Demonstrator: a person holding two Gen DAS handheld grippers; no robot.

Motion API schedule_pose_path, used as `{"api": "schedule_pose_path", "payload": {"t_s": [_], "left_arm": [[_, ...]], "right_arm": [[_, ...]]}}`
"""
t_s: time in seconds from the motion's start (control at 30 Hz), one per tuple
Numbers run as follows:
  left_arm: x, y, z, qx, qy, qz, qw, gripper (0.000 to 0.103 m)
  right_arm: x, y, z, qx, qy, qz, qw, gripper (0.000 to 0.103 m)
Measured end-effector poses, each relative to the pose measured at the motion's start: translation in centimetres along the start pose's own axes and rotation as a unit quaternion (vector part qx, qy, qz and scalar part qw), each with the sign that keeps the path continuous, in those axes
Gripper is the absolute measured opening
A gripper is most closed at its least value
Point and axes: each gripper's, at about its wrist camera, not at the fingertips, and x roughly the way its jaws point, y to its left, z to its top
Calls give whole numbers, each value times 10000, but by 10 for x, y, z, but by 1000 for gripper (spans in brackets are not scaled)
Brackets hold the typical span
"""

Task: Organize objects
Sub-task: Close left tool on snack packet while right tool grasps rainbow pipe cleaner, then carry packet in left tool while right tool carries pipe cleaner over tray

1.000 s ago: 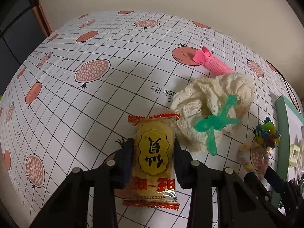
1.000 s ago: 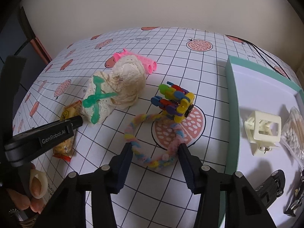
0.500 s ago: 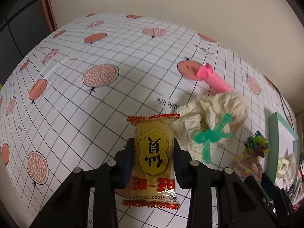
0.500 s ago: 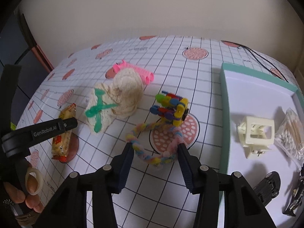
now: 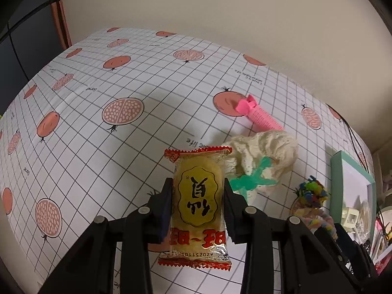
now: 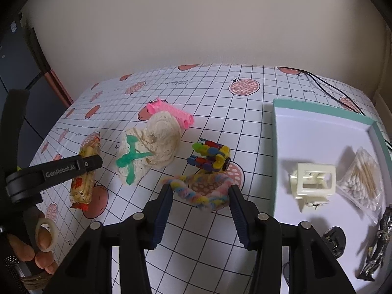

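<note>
A: Left gripper (image 5: 197, 204) closed on snack packet (image 5: 199, 204), pads pinching both long sides at mid-length. Packet clear of tablecloth (image 5: 98, 132), shadow visible beneath in right wrist view.

B: Right gripper (image 6: 200, 196) spread open, holding nothing. Pastel twisted rope loop (image 6: 199, 191) sitting between the fingertips on the cloth; contact with the pads not resolvable.

A: Remaining loose items: cream lace cloth (image 6: 159, 144) with green strap (image 6: 131, 161) draped over it, pink hair roller (image 6: 175, 114) just behind, multicolour block toy (image 6: 210, 158) touching the rope loop.

B: Teal-rimmed tray (image 6: 274, 147) off to the right, already holding cream hair claw (image 6: 313, 183) and bag of cotton swabs (image 6: 362, 181).

A: Risks, judged only. Glossy film, side pinch: possible slip or twist out during carry to tray. Contents probably brittle: excess squeeze likely to crack them.

B: Carry path across lace cloth and block toy: low pass liable to snag strap or knock the toy. Closing on rope loop: soft, likely to drag the toy along.
</note>
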Motion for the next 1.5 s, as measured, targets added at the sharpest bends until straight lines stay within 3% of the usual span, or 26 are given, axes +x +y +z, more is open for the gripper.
{"api": "schedule_pose_path", "payload": {"t_s": [0.53,0.8,1.07,1.3,1.5], "left_arm": [[-9,-9,-2,-69,-54,-105,9999,38],[-10,-19,-4,-59,-2,-240,9997,38],[-20,-58,-14,193,40,-614,9979,38],[-33,-113,-31,746,-15,-887,9933,38],[-41,-161,-51,1336,-39,-1158,9842,38]], "right_arm": [[-29,-3,11,79,-474,129,9988,49],[-36,-16,12,236,-571,-27,9981,49],[-56,-57,7,577,-712,-448,9948,49],[-75,-114,-5,1062,-737,-881,9877,49],[-91,-167,-21,1634,-777,-1150,9767,49]]}}
